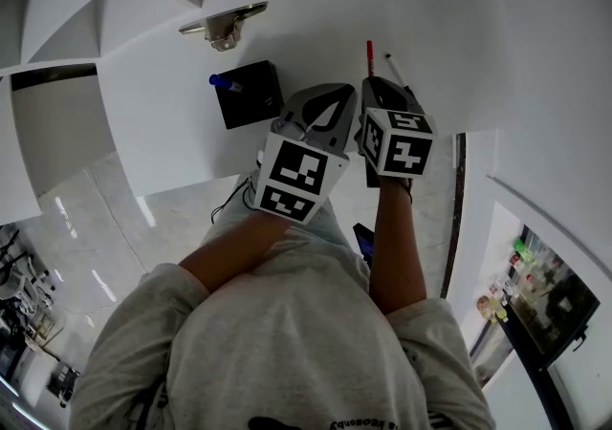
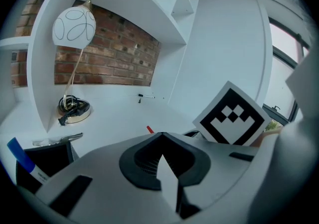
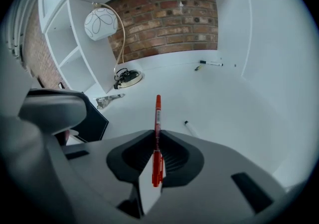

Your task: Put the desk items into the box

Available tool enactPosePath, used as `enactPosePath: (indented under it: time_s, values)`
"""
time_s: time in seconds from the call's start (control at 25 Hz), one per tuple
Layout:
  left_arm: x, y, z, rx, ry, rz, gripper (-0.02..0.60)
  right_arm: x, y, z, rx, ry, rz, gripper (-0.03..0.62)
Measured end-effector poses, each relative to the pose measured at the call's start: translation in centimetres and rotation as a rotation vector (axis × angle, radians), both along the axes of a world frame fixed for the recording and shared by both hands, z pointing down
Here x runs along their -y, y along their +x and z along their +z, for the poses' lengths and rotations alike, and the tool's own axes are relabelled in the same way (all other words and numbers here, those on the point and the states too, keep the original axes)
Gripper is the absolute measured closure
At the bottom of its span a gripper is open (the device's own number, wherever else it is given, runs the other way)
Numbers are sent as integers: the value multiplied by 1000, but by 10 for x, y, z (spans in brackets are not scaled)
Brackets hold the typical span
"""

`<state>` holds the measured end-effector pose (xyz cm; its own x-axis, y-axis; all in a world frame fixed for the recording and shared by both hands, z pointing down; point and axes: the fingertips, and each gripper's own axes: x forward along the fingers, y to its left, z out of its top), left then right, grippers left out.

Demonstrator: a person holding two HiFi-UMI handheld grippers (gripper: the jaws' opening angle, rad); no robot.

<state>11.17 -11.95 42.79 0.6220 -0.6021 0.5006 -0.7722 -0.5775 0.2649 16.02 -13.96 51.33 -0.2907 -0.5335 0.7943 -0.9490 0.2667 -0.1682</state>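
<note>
My right gripper [image 3: 156, 136] is clenched on a slim red plastic pen [image 3: 158, 114] that pokes out ahead of its jaws, right of the open black box [image 3: 93, 122], pale label on its barrel

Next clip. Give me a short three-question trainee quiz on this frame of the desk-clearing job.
1. True or false: a blue-capped white marker sits in the black square box.
2. Which claw is clamped on the slim red plastic pen?
3. The white marker with a black tip lies: A in the box; B on the white desk; C in a claw.
Key: 1 true; 2 the right claw; 3 B.
</note>
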Motion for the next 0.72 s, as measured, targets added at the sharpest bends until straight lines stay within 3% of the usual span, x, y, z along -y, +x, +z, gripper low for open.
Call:
enactPosePath:
  time_s: [0.72]
  values:
    - [-13,-4,-52,0,127,4,577,5,5,-102,0,407,59,542]
